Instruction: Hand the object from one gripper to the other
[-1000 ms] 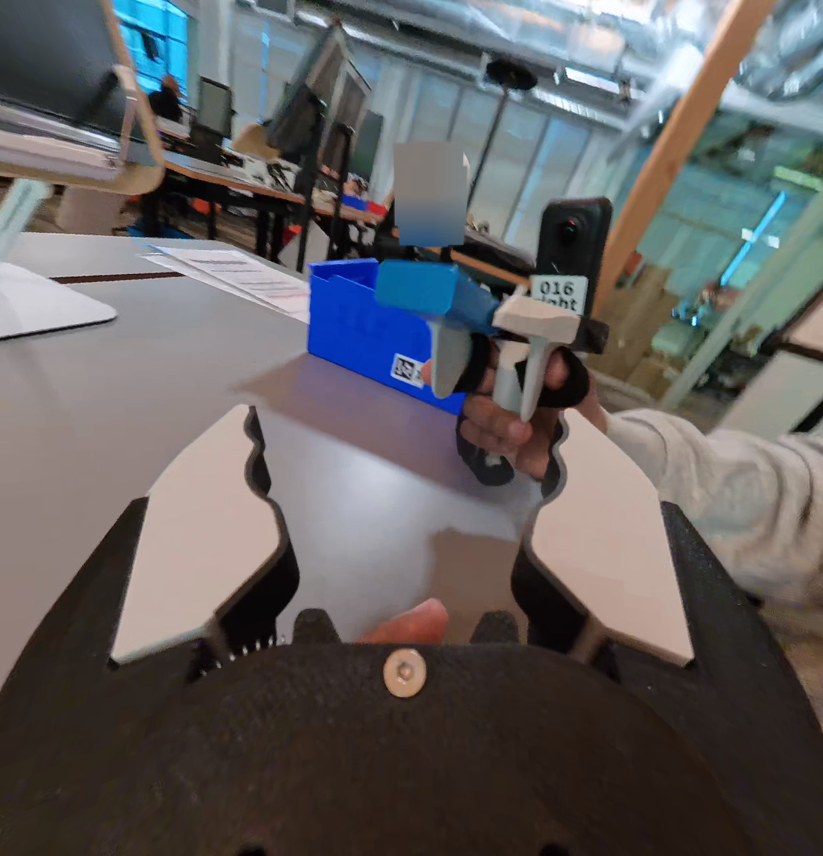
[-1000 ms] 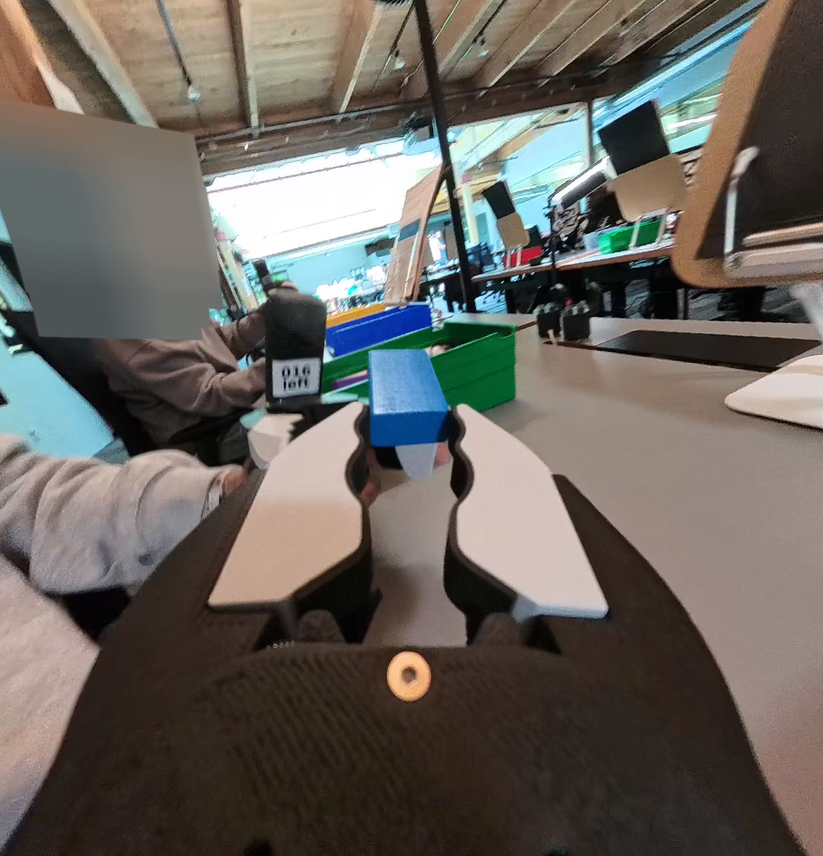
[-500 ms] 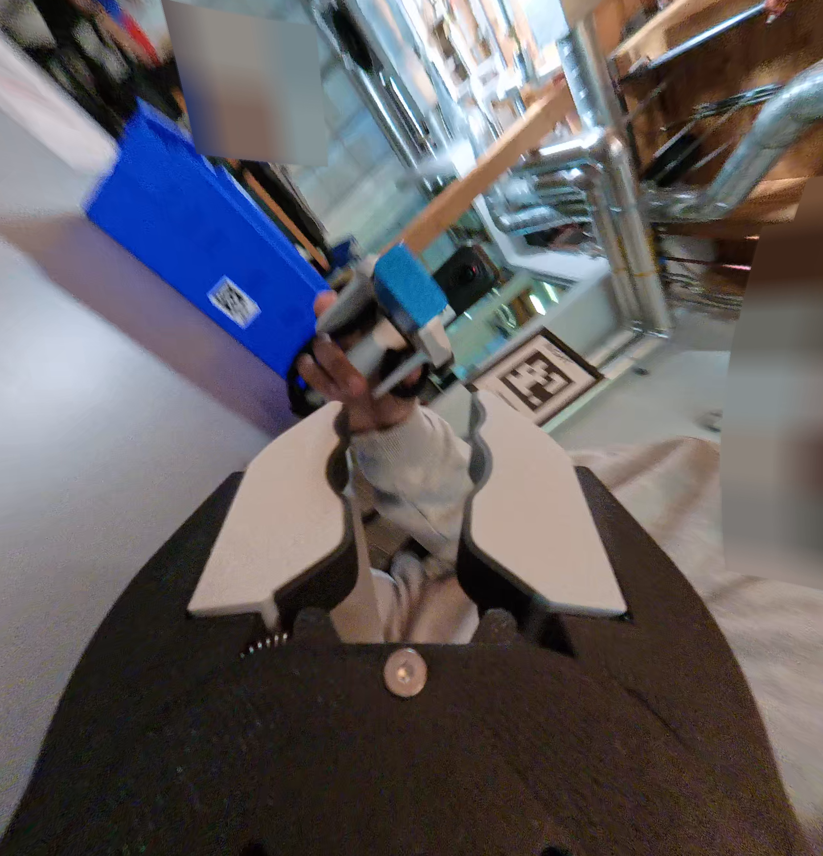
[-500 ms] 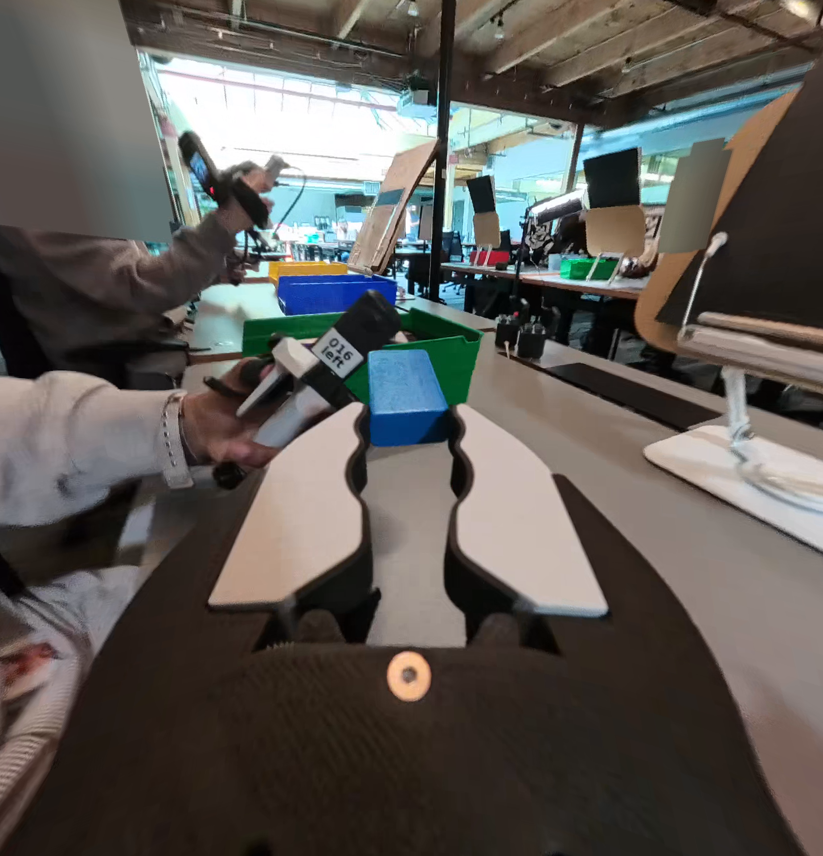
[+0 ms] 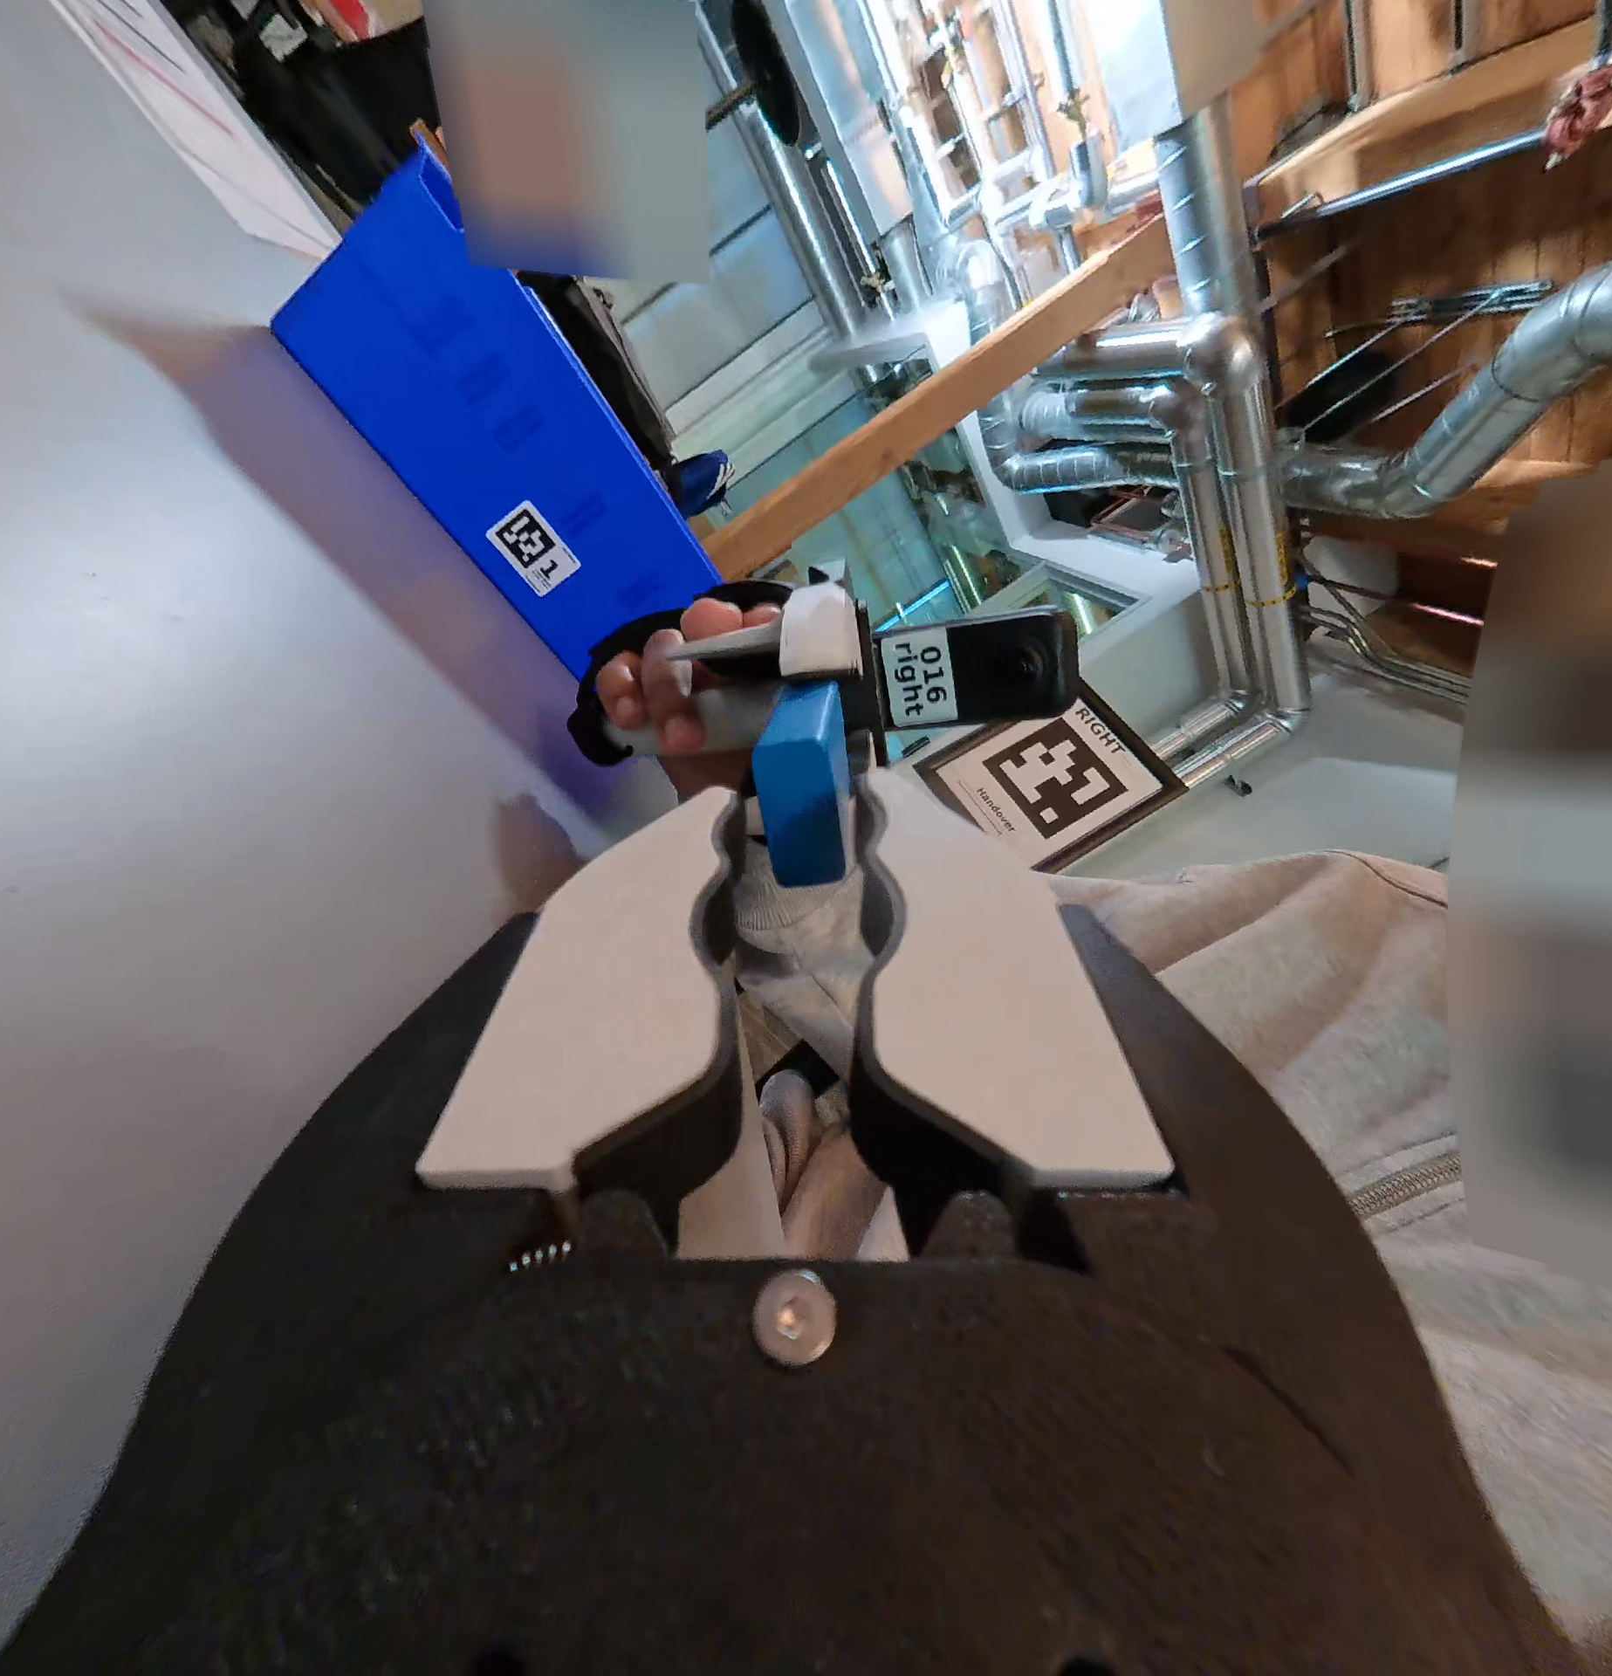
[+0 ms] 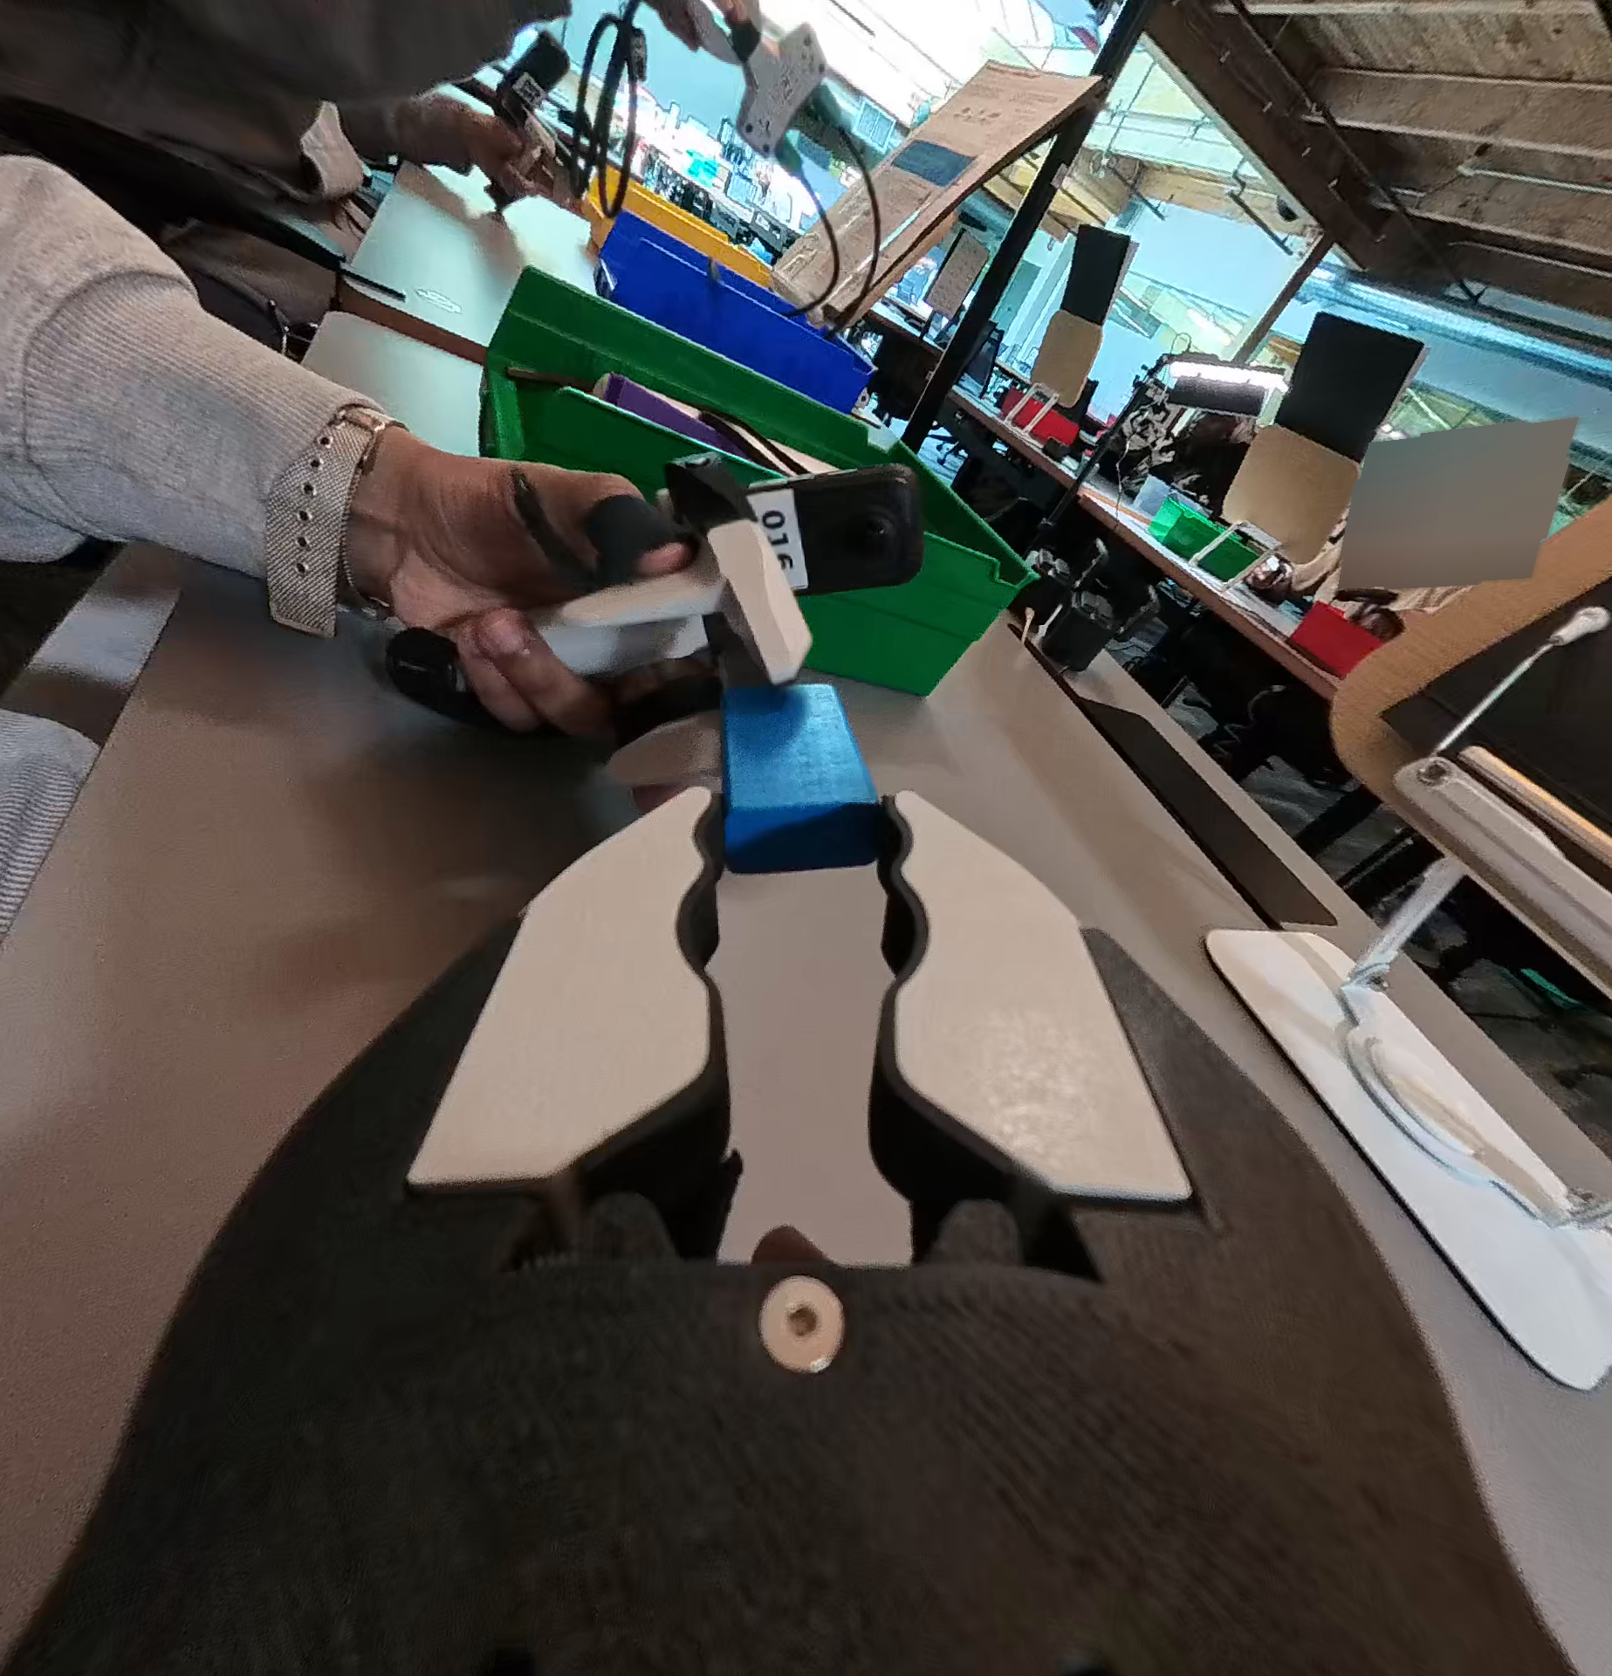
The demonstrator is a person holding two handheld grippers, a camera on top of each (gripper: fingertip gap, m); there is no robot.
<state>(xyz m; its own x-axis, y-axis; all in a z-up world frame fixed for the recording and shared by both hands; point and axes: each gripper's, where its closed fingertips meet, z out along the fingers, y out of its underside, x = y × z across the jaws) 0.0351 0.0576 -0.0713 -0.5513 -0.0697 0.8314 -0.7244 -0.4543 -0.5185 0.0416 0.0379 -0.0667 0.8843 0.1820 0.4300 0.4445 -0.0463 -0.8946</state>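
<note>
The blue block (image 6: pixel 795 782) is a rectangular bar clamped at its near end between the two fingertips of the right gripper (image 6: pixel 800 830). In the right wrist view its long axis runs straight forward from that gripper, in line with the fingers, with the far end pointing toward the green bin (image 6: pixel 883 580) across the grey table (image 6: pixel 240 862).

In the left wrist view the same block (image 5: pixel 800 791) hangs lengthwise, its upper end held by the right gripper (image 5: pixel 784 671) and its lower end reaching down between the fingertips of the left gripper (image 5: pixel 795 834). The left fingers sit on either side of that lower end with narrow gaps visible, so they are partly closed around it; whether they actually press on it cannot be told.

In the right wrist view the left gripper (image 6: pixel 747 671) approaches the block's far end from the left, carried by a hand (image 6: pixel 475 580) in a grey knit sleeve (image 6: pixel 104 390). A blue bin (image 5: pixel 475 435) stands on the table behind the handover, and a white monitor stand base (image 6: pixel 1418 1134) lies to the right.
</note>
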